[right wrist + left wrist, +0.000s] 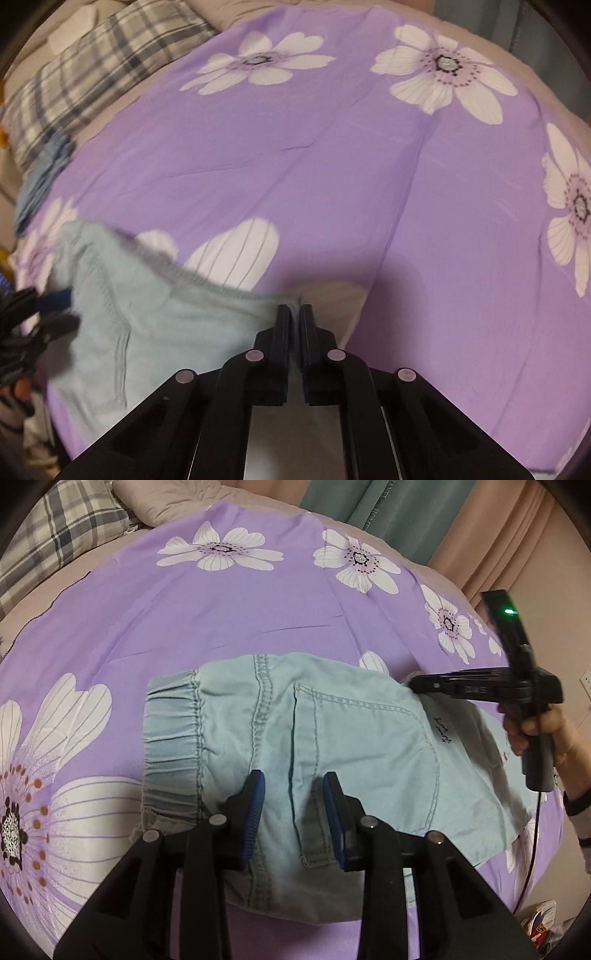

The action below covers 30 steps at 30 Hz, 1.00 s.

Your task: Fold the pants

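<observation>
Pants (pixel 325 738): pale blue denim, folded into a compact bundle, lying flat on purple floral cloth. Elastic gathered waistband at left edge in left wrist view. Back pocket with curved stitching faces up; small dark embroidery beside it. Double-stitched seam runs across the top layer.

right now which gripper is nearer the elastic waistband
Left. The left gripper is open over the pants, just beside the waistband. The right gripper is shut on the pants' far edge, away from it.
</observation>
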Each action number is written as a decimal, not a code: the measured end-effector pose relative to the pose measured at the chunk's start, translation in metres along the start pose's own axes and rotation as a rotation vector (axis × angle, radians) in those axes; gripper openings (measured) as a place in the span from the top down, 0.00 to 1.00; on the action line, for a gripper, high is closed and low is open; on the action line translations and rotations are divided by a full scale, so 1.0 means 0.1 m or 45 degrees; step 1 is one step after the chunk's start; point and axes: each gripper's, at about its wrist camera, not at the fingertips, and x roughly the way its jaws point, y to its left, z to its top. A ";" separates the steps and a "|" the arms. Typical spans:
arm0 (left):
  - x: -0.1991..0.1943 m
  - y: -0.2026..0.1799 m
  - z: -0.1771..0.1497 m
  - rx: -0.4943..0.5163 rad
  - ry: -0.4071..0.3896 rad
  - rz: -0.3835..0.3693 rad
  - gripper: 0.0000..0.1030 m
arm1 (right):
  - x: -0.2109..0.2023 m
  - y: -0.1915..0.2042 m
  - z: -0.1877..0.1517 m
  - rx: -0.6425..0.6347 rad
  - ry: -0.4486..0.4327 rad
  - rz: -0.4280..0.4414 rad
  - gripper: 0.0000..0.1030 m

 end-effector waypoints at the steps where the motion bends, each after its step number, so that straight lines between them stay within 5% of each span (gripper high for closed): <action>1: 0.00 -0.01 -0.01 0.005 -0.001 0.006 0.69 | 0.04 0.02 0.01 0.002 0.008 -0.015 0.96; 6: 0.01 -0.04 -0.03 0.024 -0.005 0.025 0.69 | -0.15 0.03 -0.05 0.074 -0.145 -0.070 0.95; 9: 0.02 -0.06 -0.01 0.030 0.004 0.040 0.69 | -0.48 -0.17 -0.22 0.244 -0.261 -0.057 0.82; 12: 0.03 -0.08 0.01 0.024 0.015 0.056 0.69 | -0.81 -0.23 -0.64 0.308 -0.347 0.039 0.61; 18: 0.03 -0.06 0.03 -0.006 0.052 0.057 0.69 | -0.90 -0.29 -1.65 0.435 -0.296 0.198 0.61; 24: 0.04 -0.10 0.03 -0.007 0.061 0.096 0.69 | -1.06 -1.16 -2.59 0.862 -0.409 0.222 0.61; 30: 0.08 -0.20 0.06 0.025 0.086 0.185 0.68 | -1.53 -1.95 -3.29 1.091 -0.467 -0.087 0.61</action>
